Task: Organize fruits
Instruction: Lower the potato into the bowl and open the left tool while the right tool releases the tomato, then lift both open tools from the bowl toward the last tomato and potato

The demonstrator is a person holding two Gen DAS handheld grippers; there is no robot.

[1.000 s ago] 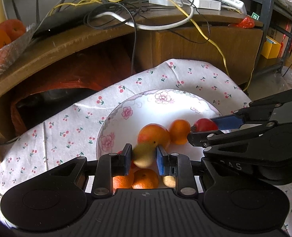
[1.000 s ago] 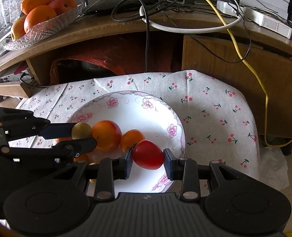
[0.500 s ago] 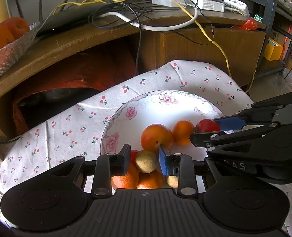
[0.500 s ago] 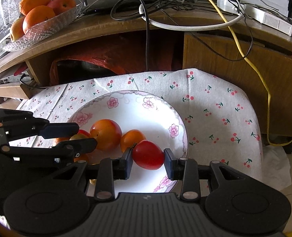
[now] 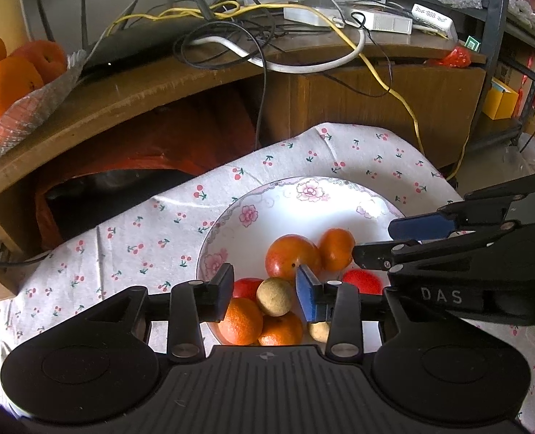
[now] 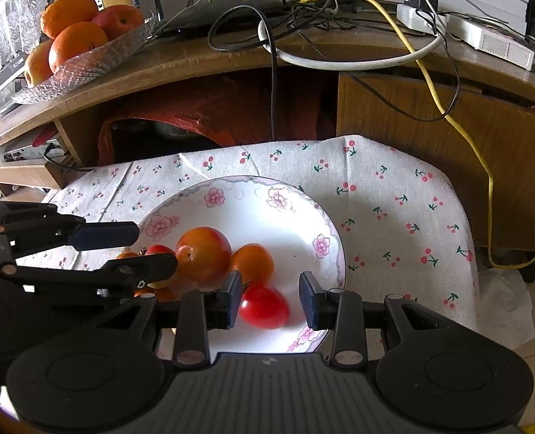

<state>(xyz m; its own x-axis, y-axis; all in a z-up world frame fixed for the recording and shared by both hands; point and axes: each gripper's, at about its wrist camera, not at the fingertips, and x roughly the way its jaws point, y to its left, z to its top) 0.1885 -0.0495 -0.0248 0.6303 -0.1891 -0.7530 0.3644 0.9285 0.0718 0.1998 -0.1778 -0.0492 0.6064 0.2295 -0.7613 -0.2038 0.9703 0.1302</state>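
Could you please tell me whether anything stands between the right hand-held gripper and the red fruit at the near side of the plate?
Nothing visible does. The red fruit is already between the open fingers of the right hand-held gripper, with a gap on its right side. The nearest neighbour, a small orange, sits just beyond it on the plate.

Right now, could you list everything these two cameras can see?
plate: one, white with pink flowers, on the cloth
cloth: one, white with cherry print, below the desk
orange fruits: four, orange, on the plate
red fruits: two, red, on the plate
tan fruits: two, tan, on the plate's near side
glass dish: one, clear, on the wooden desk, holding four orange and reddish fruits
cables: several, yellow, white and black, on the desk
left gripper: one, black with blue pads, jaws just been opening, tan fruit between them unpressed
right gripper: one, black, open over a red fruit
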